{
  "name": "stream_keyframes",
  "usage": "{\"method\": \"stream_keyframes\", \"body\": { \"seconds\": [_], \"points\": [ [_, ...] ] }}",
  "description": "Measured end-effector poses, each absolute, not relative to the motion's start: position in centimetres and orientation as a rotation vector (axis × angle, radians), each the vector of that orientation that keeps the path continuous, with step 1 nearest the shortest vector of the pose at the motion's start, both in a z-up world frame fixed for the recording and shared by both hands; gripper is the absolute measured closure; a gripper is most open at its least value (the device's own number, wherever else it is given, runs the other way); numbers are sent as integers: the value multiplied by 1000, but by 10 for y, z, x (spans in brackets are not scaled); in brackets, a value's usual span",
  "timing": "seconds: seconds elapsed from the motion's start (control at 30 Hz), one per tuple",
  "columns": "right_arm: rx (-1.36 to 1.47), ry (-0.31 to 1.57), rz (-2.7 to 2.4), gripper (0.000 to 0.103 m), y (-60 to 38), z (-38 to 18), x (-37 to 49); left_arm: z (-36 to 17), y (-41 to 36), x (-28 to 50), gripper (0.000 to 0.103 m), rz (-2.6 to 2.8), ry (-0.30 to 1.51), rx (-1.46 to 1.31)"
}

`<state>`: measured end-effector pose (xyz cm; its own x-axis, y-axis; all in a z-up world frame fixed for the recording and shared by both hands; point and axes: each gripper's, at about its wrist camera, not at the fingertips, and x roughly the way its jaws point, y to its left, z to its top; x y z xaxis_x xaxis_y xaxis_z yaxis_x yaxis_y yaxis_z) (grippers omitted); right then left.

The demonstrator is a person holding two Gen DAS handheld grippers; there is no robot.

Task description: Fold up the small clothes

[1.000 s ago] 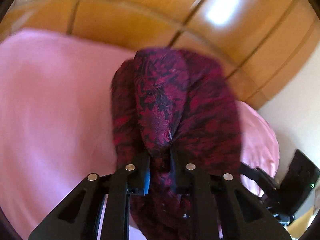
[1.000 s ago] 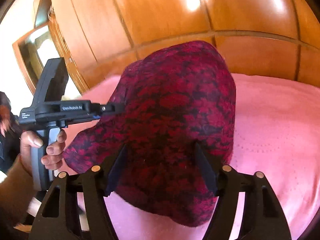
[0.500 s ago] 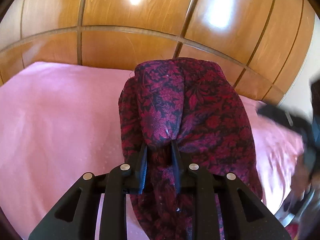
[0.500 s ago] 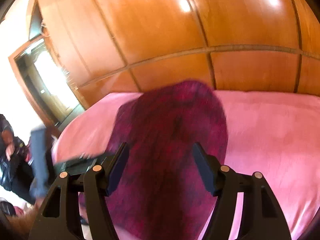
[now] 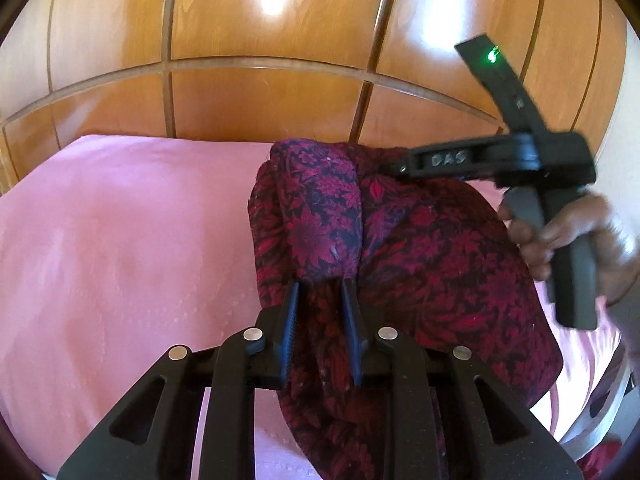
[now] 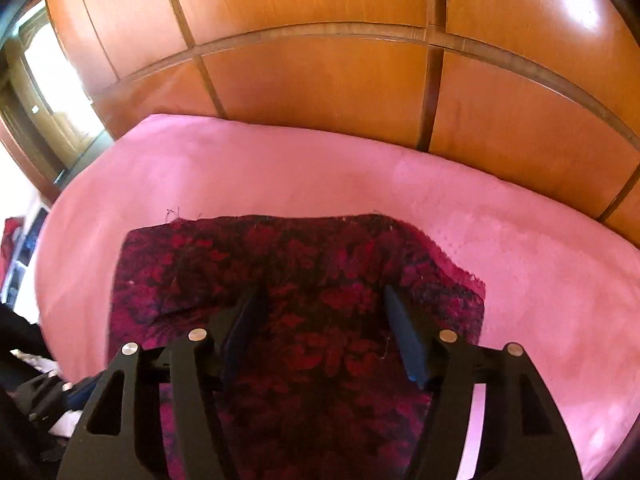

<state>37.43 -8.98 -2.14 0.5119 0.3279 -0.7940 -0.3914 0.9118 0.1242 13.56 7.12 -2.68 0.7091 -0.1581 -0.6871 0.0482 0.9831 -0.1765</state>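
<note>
Two black plastic fingers (image 5: 291,312) of your left hand-held gripper (image 5: 319,292) are pressed together on a bunched fold of the cloth (image 5: 400,272), so this hand-held gripper is clamped on the fabric. The cloth is a soft woven piece, dark red with a black flower pattern, and in the left wrist view it rises from the clamp in a rounded hump and hangs down below the fingers. It lies over a pink bedcover (image 5: 120,240), which looks smooth with a fine dotted texture. Behind the bed stands a wall of glossy orange-brown wood panels (image 5: 260,60) with thin dark grooves between them.

Your right hand-held gripper (image 6: 324,300) has its fingers (image 6: 404,340) well apart, and nothing is between them. In the right wrist view the cloth (image 6: 300,264) spreads flat on the bedcover (image 6: 280,168) under and beyond these fingers, with a roughly straight far edge and a frayed corner at the right side. I cannot tell if the fingers touch the fabric or stay just above it.

In the left wrist view the right hand-held gripper (image 5: 400,166) appears at the right, its tip at the far top of the cloth hump, and your right hand (image 5: 576,240) holds its grey handle.
</note>
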Motion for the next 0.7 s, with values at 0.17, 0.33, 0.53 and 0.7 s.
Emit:
{"method": "stream_keyframes", "body": {
  "seconds": [0.17, 0.33, 0.53, 0.7],
  "points": [
    [-2, 854, 461, 32, -106, -11, 354, -28, 71, 133, 83, -116, 774, -145],
    [83, 776, 482, 29, -130, 6, 318, -27, 69, 129, 83, -99, 766, -139],
    [162, 749, 495, 28, -157, 8, 280, -30, 68, 123, 83, -86, 761, -133],
    [237, 788, 480, 26, -179, -13, 257, -35, 68, 121, 83, -70, 764, -137]
  ]
}}
